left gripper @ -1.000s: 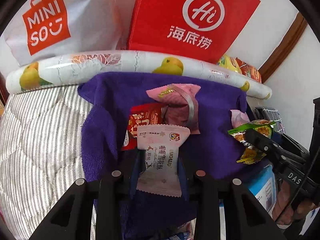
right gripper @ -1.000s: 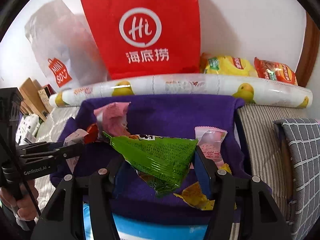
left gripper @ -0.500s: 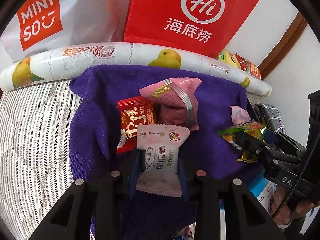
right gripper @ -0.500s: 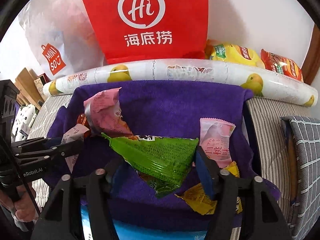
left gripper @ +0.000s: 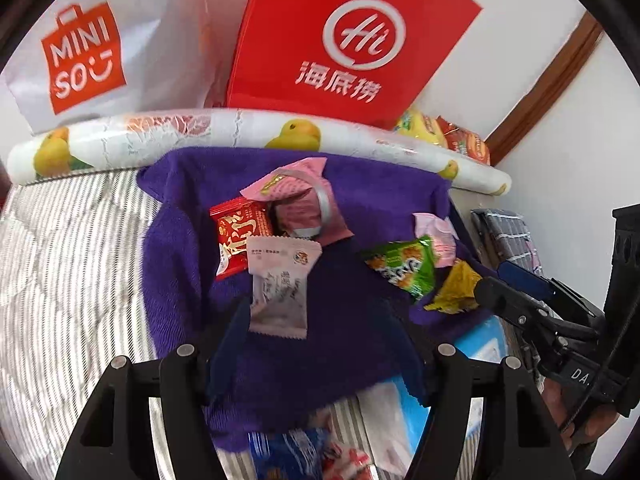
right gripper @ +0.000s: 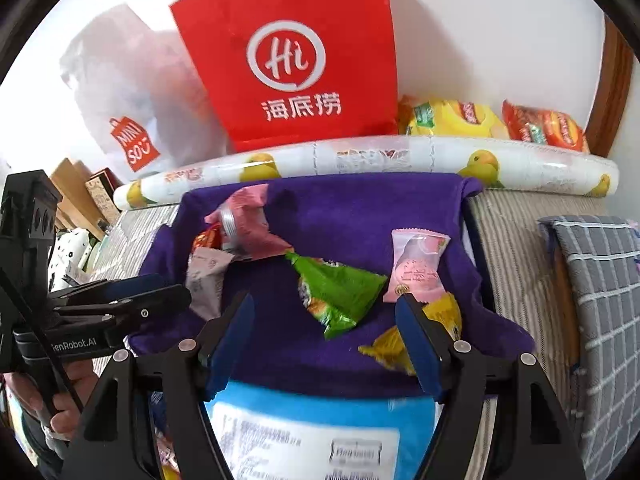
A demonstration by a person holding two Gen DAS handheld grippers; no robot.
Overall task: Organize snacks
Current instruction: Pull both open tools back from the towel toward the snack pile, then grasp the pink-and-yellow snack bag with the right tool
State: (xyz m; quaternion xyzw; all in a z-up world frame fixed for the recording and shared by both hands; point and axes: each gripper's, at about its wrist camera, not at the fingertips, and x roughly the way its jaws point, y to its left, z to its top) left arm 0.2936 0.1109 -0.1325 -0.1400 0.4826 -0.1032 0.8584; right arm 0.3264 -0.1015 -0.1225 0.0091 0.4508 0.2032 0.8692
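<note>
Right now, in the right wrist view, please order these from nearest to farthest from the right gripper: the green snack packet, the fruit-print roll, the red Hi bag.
1. Green snack packet: on the purple towel, just ahead of the right gripper.
2. Fruit-print roll: lying across, behind the towel's far edge.
3. Red Hi bag: standing behind the roll, against the wall.

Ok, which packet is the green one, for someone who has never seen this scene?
Find the purple towel spread below the red Hi bag. The green packet lies near its middle, between the open right hand-held gripper fingers. It is the only green wrapper, left of the pale pink packet.
</note>
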